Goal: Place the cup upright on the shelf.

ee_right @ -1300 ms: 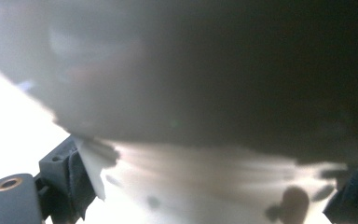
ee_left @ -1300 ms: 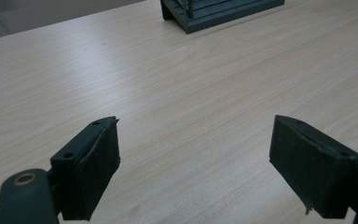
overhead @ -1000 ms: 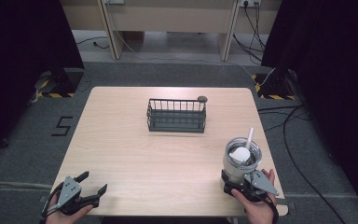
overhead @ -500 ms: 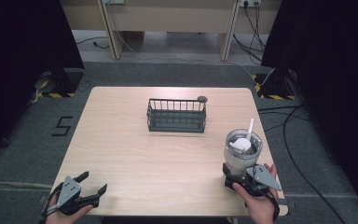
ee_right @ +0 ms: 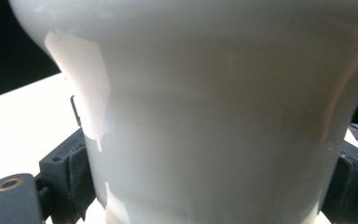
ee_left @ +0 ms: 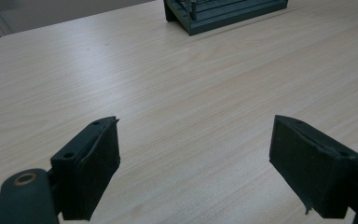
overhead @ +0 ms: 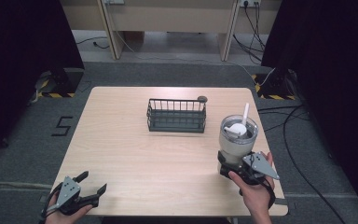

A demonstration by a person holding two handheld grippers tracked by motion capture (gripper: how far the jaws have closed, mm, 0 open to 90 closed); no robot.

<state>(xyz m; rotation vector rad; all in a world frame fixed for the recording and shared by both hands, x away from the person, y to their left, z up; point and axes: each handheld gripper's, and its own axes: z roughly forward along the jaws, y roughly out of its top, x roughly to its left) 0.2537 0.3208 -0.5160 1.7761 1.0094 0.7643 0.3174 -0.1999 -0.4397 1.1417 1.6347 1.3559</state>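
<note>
The white tumbler (overhead: 238,141) with a straw (overhead: 245,115) stands upright near the right front edge of the worktop (overhead: 135,154), and the right tongs (overhead: 235,169) grip its lower part. The right gripper view shows both pads pressed against its wall (ee_right: 223,116). The left tongs (overhead: 91,184) are wide apart, holding nothing, above the front left corner. A dark wire basket (overhead: 177,115) stands in the middle, farther back.

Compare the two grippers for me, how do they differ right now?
The left gripper is open with nothing between its fingers, while the right gripper is shut on the tumbler. The left sits at the table's near left corner, the right near its right edge. Both are black, hand-held, and carry a grey three-cornered plate.
</note>
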